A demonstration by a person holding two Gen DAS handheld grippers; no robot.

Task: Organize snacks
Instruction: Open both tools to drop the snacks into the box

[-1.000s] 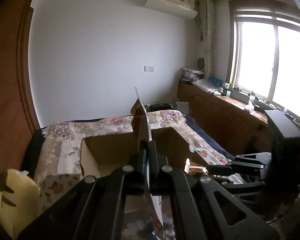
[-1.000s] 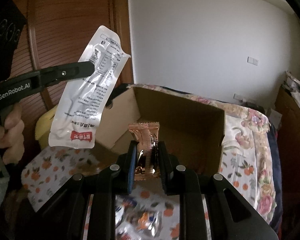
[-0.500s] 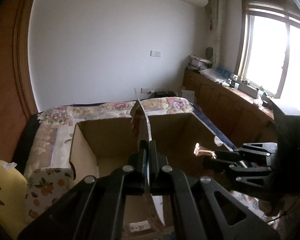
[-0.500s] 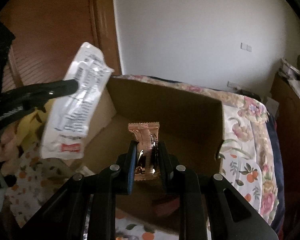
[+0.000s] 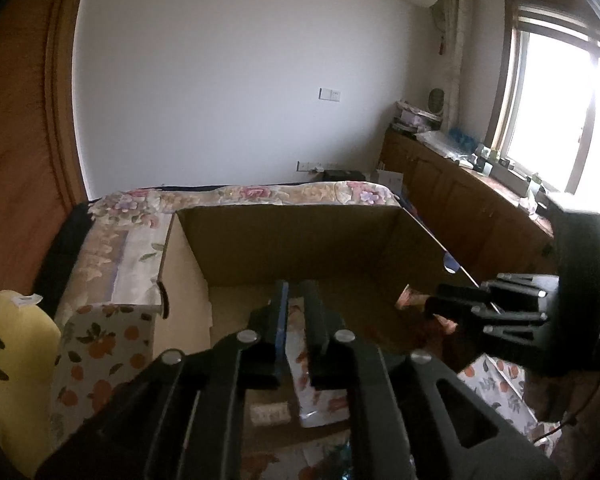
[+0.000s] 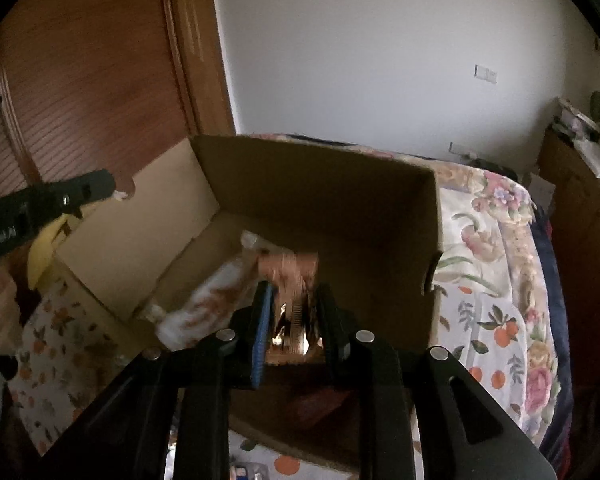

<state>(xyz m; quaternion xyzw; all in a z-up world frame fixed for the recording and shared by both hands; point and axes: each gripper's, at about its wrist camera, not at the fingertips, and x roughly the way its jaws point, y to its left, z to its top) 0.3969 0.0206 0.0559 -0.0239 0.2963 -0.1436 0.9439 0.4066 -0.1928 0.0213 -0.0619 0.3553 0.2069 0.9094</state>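
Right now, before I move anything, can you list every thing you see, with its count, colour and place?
cardboard box: 1, brown, open, on the bed
white packet: 1, white with orange print, lying on the box floor
copper snack: 1, shiny copper, blurred, between the right claw's fingers over the box
bedcover: 1, floral with oranges, under the box
yellow cushion: 1, left of the box
left claw: 1, black, open and empty, above the box
right claw: 1, black, around the snack; grip unclear
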